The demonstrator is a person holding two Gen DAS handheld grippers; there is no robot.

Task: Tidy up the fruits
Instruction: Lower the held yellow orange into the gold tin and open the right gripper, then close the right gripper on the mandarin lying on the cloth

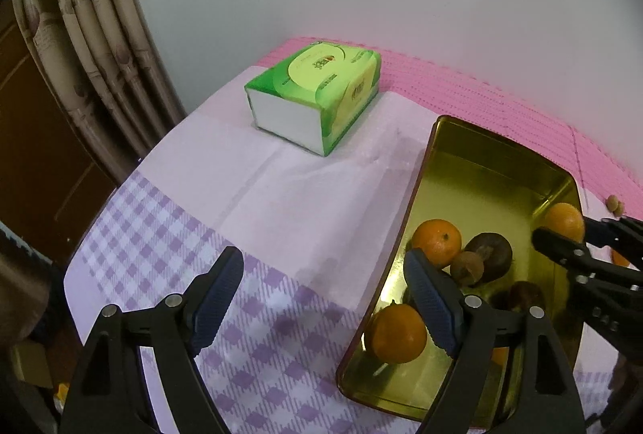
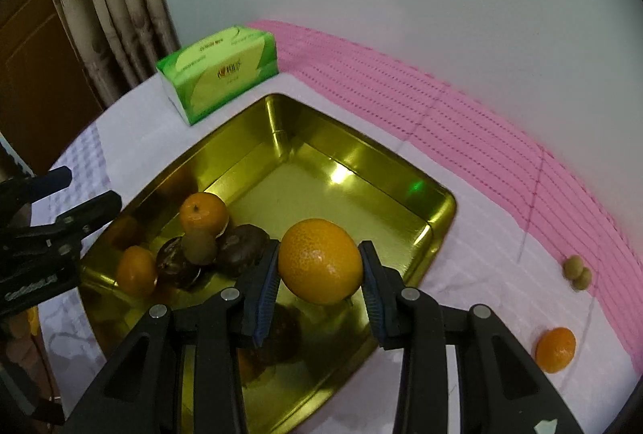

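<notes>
My right tool [image 2: 320, 265] is clamped on an orange [image 2: 320, 260] across its widest part, above the gold tray [image 2: 438, 233]. It looks light, firm and smooth-skinned, so I keep the squeeze gentle. My left tool [image 1: 321, 297] hangs spread and empty over the worktop [image 1: 289, 193].

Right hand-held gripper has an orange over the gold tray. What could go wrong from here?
1. The held orange hangs above the gold tray; dropped, it might roll into the piled fruit.
2. The left hand-held gripper stands open by the tray's rim, so the right hand-held gripper could bump it.
</notes>
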